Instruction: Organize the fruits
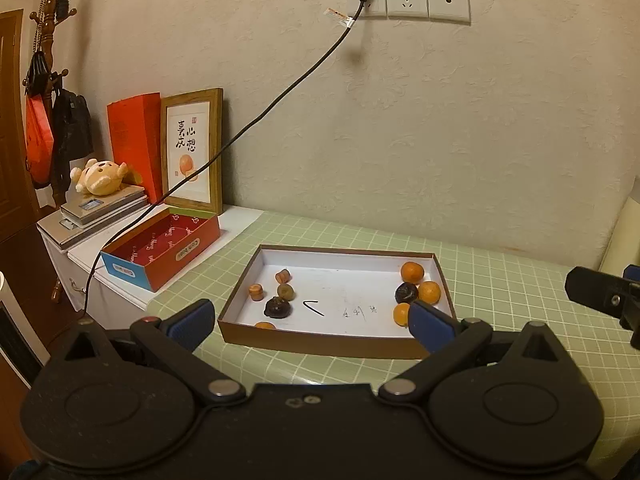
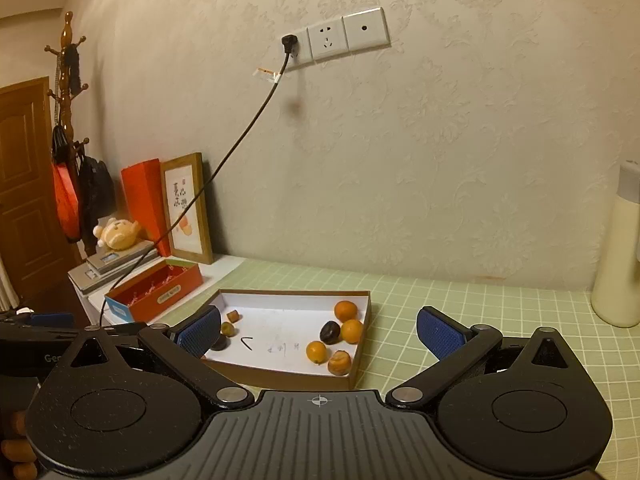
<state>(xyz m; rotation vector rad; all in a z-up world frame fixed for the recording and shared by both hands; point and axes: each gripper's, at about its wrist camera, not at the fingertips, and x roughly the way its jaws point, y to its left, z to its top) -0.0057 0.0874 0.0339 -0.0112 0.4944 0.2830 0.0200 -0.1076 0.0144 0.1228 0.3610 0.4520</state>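
A shallow brown box [image 1: 320, 345] with a white floor lies on the green checked tablecloth; it also shows in the right wrist view [image 2: 362, 344]. On its right side lie several small oranges [image 1: 412, 272] [image 2: 345, 310] and a dark fruit [image 1: 406, 293] [image 2: 330, 332]. On its left side lie small brown pieces [image 1: 283, 277], a greenish fruit [image 1: 285, 291] and another dark fruit [image 1: 277, 307]. My left gripper [image 1: 312, 322] is open and empty, just in front of the box. My right gripper [image 2: 320, 334] is open and empty, in front of the box's right part.
A red open box [image 1: 164, 250] stands left of the brown box on a white cabinet, with a framed picture [image 1: 194, 152], a plush toy [image 1: 100, 176] and a scale behind it. A black cable [image 1: 256, 120] hangs from the wall socket. A cream bottle [image 2: 618, 272] stands at the right.
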